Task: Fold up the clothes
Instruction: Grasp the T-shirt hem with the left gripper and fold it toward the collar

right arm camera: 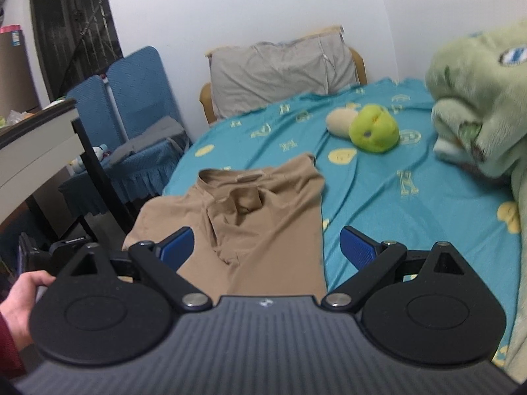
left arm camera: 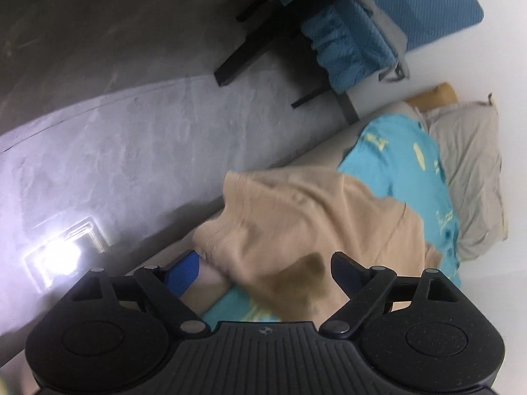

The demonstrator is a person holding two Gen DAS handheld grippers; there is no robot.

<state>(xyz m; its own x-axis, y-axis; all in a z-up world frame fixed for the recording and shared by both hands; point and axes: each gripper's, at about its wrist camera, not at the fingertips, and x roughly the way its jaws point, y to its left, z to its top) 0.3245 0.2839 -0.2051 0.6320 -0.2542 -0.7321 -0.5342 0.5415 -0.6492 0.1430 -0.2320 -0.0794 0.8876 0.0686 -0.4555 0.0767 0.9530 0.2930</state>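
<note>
One tan shirt (right arm camera: 260,217), two plush toys (right arm camera: 374,127).

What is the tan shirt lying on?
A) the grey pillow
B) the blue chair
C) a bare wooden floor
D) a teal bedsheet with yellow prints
D: in the right wrist view the tan shirt lies spread on the teal bedsheet, well short of the grey pillow and beside, not on, the blue chair.
</note>
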